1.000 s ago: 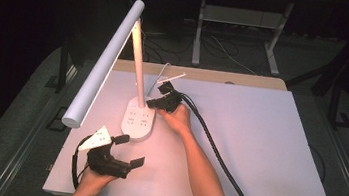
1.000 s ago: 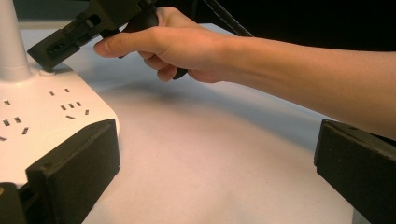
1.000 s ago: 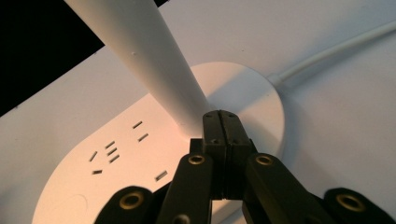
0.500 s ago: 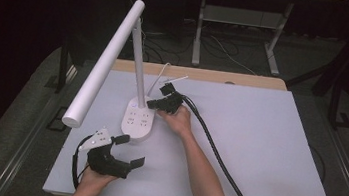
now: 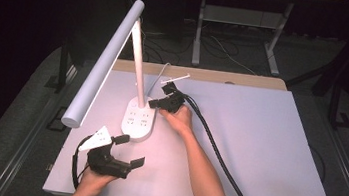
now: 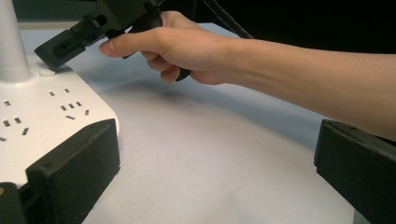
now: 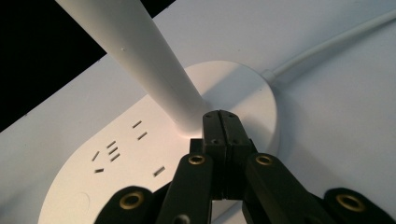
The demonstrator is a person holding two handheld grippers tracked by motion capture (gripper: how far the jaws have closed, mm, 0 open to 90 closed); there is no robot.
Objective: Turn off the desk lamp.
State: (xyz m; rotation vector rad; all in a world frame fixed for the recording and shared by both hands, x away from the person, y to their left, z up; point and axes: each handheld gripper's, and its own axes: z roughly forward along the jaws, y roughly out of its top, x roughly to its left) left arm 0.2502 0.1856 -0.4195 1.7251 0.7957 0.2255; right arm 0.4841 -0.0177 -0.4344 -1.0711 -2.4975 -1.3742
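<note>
2 grippers: right gripper (image 7: 220, 116) closed at lamp base (image 7: 243, 88).

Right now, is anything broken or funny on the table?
Nothing looks broken or spilled. The lamp stands upright on its base. The right gripper, jaws shut, presses by the lamp's pole. The left gripper is open beside the base.

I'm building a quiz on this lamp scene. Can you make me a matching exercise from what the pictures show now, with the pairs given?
Things:
1. left gripper
2. right gripper
3. lamp base
4. lamp head

States:
A. white, with socket slots on top
B. jaws closed, tips at the foot of the lamp's stem
C. long white tube slanting over the table's left side
D. jaws wide apart, near the table's front edge

Pairs: 1-D, 2-B, 3-A, 4-C
</note>
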